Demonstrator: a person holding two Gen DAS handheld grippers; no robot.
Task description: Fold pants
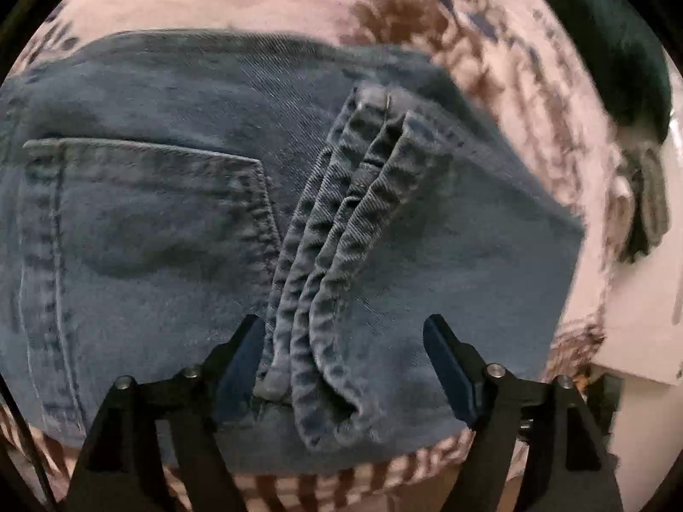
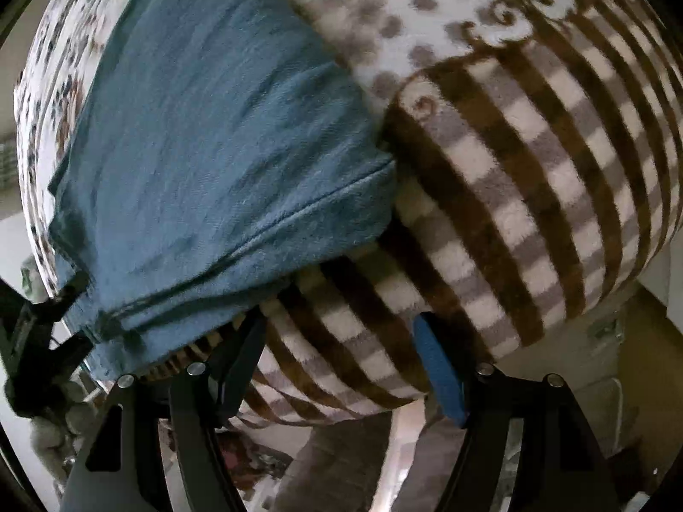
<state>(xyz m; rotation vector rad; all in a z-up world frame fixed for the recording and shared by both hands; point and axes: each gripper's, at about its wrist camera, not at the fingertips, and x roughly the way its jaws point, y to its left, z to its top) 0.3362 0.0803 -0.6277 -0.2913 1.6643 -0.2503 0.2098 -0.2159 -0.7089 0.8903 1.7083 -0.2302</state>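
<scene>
The blue denim pants [image 1: 170,222] lie folded on a patterned blanket, back pocket [image 1: 149,213] up at the left. The stacked leg hems [image 1: 337,281] rest on top, running toward me. My left gripper [image 1: 341,354] is open, its jaws standing either side of the hem ends without pinching them. In the right wrist view the folded pants [image 2: 213,149] lie at the left, edge toward me. My right gripper [image 2: 337,341] is open and empty over the striped blanket, just right of the pants' near corner.
The pants lie on a white blanket with brown stripes [image 2: 533,170] and dotted, flowered patches [image 1: 405,17]. A dark green cloth [image 1: 606,42] lies at the far right. The blanket's edge and floor [image 2: 341,448] show below the right gripper.
</scene>
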